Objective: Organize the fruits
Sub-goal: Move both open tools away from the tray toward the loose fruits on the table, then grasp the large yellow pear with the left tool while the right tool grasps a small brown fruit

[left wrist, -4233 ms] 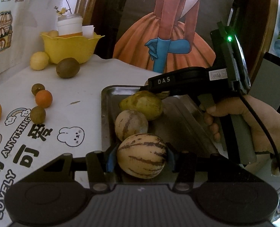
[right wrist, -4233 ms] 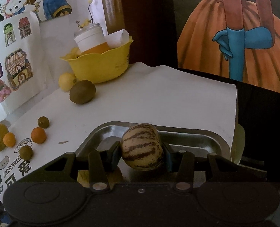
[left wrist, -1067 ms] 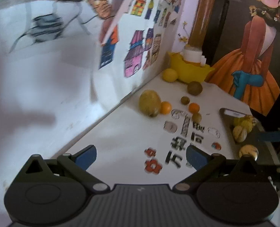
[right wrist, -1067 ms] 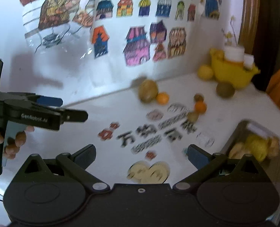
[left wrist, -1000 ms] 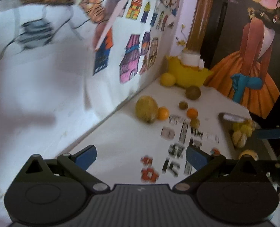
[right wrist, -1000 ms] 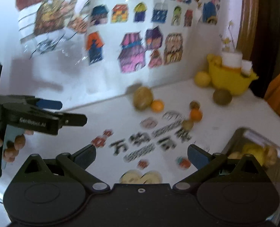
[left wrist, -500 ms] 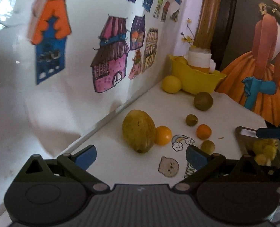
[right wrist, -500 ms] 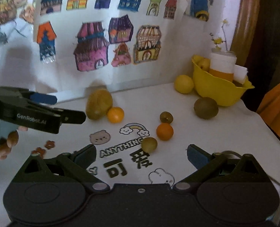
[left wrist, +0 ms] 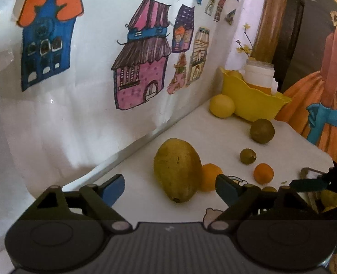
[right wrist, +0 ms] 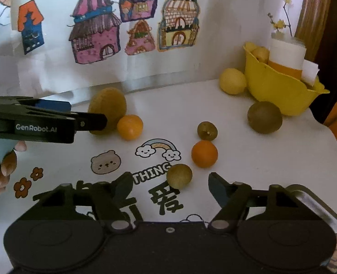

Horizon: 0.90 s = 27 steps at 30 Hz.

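My left gripper [left wrist: 169, 186] is open and empty, its jaws on either side of a large yellow-green mango [left wrist: 177, 169] that lies just ahead by the wall. A small orange [left wrist: 208, 177] touches the mango's right side. My right gripper [right wrist: 169, 188] is open and empty, with a small green fruit [right wrist: 179, 175] just ahead between its fingertips. In the right wrist view the left gripper [right wrist: 86, 118] reaches in from the left at the mango [right wrist: 108, 108]. Another orange [right wrist: 204, 153], a small dark fruit [right wrist: 206, 130], a kiwi [right wrist: 264, 117] and a lemon [right wrist: 232, 81] lie on the table.
A yellow bowl [right wrist: 280, 91] with a white cup stands at the back right. The metal tray's rim [right wrist: 312, 194] shows at the right, with fruit in it in the left wrist view [left wrist: 332, 197]. A wall with house drawings [right wrist: 95, 34] runs behind the table.
Both grippers let go of striped melons in the tray, swung out left, and have now come in close to the loose fruit. The left one closed in on the mango.
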Available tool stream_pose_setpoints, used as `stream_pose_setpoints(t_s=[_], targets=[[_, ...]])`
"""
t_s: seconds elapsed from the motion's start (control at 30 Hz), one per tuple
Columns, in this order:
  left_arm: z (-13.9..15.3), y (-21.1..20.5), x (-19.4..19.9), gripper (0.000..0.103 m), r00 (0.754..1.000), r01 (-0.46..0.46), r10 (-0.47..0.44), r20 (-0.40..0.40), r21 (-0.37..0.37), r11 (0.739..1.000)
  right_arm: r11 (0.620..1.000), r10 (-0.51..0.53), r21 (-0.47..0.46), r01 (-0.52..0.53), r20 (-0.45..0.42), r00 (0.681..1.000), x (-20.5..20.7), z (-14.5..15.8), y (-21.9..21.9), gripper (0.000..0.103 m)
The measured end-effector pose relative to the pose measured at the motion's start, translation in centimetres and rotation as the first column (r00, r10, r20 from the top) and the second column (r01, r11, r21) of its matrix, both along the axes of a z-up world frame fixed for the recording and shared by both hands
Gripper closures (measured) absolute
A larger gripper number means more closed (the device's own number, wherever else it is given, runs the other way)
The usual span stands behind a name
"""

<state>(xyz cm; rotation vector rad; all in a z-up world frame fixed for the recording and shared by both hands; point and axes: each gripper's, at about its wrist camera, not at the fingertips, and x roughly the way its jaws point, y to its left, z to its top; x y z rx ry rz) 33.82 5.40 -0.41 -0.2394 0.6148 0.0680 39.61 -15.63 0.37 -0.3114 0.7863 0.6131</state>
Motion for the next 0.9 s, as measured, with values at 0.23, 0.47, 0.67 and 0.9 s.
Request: stream_pose_setpoints(t_s=[0.23,0.47,0.67,0.9], targets=[[-0.6,0.0,1.0,0.026,1.000,-0.018,0.017,-0.008,-0.012,1.000,1.000,-0.023,0.001,0.023,-0.057,0.998,1.3,-0.8,0.3,0.036],[-1.0,0.0,1.7,0.032,1.000,-0.031,0.031,-0.006,-0.033,0.999,0.999,-0.046,0.008,0.047,-0.097,0.994,2.5,-1.3,0.3,0.046],[-0.9,0.0,1.9,0.044,1.000,-0.017,0.017,0.007,-0.061,0.998,0.998,-0.048,0.025,0.051,-0.112,0.993,3.0,-1.4,0.3,0.059],[-0.9,0.0,1.5,0.045,1.000,-0.013,0.014,0.003,-0.069,0.998,0.999,-0.032,0.032,0.036,-0.106,0.994,2.5,-1.4,0.7,0.073]])
